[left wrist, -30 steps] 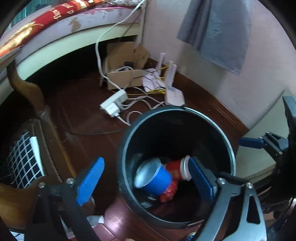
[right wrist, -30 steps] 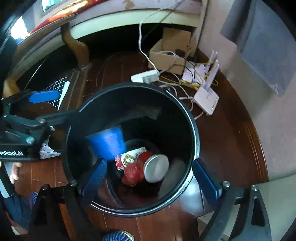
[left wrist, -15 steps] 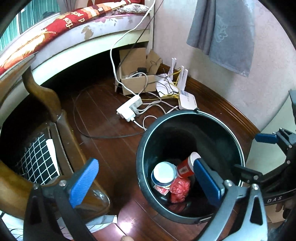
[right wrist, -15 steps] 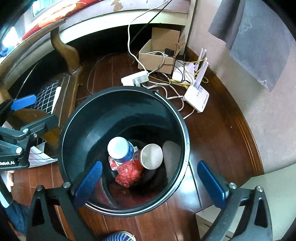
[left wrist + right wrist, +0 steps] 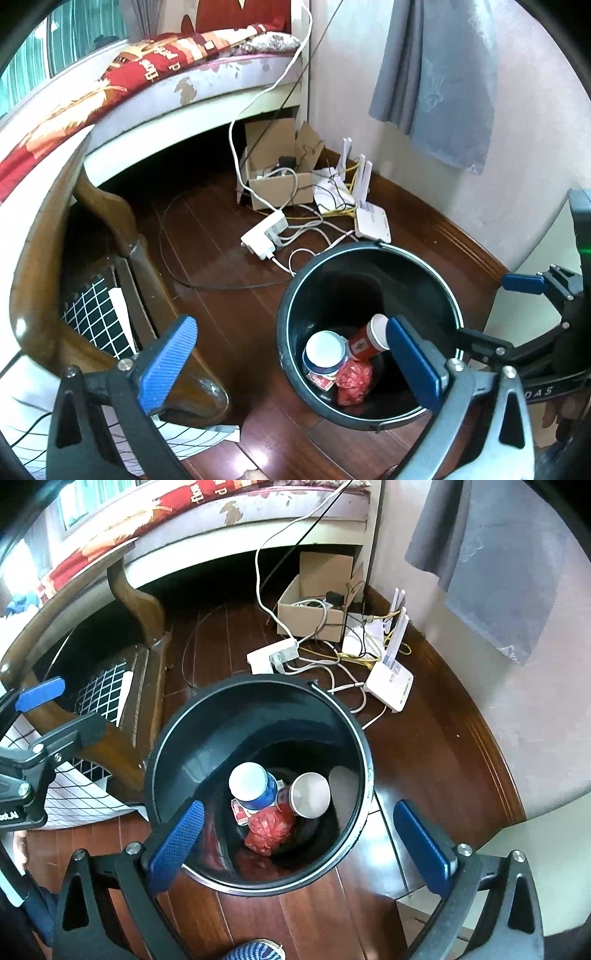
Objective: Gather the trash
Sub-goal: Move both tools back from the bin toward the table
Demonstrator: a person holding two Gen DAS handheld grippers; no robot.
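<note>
Dark wood floor (image 5: 436, 760): black bin (image 5: 354, 738), router (image 5: 391, 686), power strip (image 5: 271, 657), cardboard box (image 5: 314, 616).

Black bin (image 5: 369, 258) – blue cup (image 5: 325, 352), red cup (image 5: 369, 338) inside.

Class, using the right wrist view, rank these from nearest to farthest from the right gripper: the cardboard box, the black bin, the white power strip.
1. Black bin: directly below the open right gripper, between its fingers.
2. White power strip: on the floor just beyond the bin's far rim.
3. Cardboard box: farthest, by the bed frame near the wall.
</note>
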